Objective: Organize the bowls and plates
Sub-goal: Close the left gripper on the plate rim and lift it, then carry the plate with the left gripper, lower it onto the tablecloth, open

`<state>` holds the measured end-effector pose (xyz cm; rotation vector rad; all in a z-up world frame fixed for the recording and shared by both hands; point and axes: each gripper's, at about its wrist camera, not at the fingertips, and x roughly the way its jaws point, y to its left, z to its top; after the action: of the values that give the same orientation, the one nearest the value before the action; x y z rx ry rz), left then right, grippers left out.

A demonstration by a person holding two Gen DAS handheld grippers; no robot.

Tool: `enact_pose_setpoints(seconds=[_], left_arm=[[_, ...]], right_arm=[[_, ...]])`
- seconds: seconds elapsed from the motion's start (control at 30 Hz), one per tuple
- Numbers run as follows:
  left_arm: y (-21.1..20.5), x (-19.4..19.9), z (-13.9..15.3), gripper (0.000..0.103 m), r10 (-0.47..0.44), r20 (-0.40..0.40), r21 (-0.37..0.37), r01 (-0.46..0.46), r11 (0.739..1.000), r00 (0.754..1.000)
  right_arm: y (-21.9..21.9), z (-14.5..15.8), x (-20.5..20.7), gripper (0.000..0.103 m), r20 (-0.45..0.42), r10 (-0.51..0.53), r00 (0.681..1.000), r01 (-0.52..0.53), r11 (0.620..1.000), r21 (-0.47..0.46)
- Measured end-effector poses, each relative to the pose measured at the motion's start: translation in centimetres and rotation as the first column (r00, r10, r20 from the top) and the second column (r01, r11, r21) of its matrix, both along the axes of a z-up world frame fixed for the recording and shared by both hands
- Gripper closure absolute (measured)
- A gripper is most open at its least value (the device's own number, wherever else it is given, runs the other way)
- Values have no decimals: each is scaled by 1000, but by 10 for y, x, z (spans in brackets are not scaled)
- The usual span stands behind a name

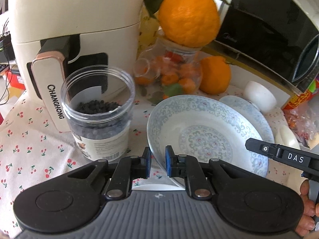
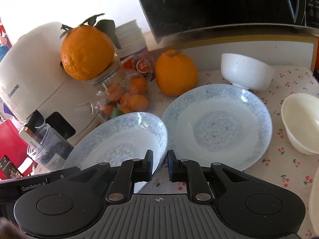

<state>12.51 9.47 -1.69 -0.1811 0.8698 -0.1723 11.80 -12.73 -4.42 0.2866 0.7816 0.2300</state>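
Gripping the near rim of the tilted blue-patterned porcelain plate [image 1: 207,131] from both sides, the two claws are carrying it raised on a slant above the cherry-print cloth on the bench [image 1: 30,145]. The left claw [image 1: 158,162] is pinching the plate's near left edge, with the rim sitting between its blue pads, and the right claw [image 2: 160,166] is pressed nearly together over the plate's right-hand rim.

A second matching blue-patterned plate [image 2: 217,127] is lying flat just beside the raised one, which looks like the place to stack it (a judgement only). A white ceramic bowl [image 2: 246,71] is standing behind that flat plate, and a cream-coloured bowl [image 2: 301,123] is sitting to its right.

Several things could be going wrong here. Both grips are sitting on a thin, glazed edge, so the plate could be slipping out if either hand rolls. Uneven lifting would be twisting the rim between the pads. Swinging left could be knocking over the clear plastic jar of dark pellets [image 1: 99,117], which is standing open close by. Lowering too steeply could be chipping one rim against the other.
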Motion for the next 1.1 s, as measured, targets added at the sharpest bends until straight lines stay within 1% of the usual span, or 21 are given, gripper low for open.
enact_pose_setpoints(seconds=[0.23,0.37,0.5,0.83,1.1], left_arm=[[-17,-12,6,90,-56,22,-4,56,998,998],[-32,-21,8,90,-91,26,-3,91,996,996],[-45,-30,5,90,-132,20,5,132,991,991],[-81,-56,-7,90,-245,-2,33,245,969,970],[-95,-68,-16,90,-299,-25,68,300,951,954]], right_arm=[[-18,10,-18,88,5,-15,1000,15,1000,-16],[-32,14,-32,88,-9,-24,1000,23,999,-28],[-43,15,-46,88,-32,-36,999,34,998,-59],[-79,12,-87,88,-92,-74,993,66,994,-91],[-93,5,-109,88,-146,-90,985,73,990,-118]])
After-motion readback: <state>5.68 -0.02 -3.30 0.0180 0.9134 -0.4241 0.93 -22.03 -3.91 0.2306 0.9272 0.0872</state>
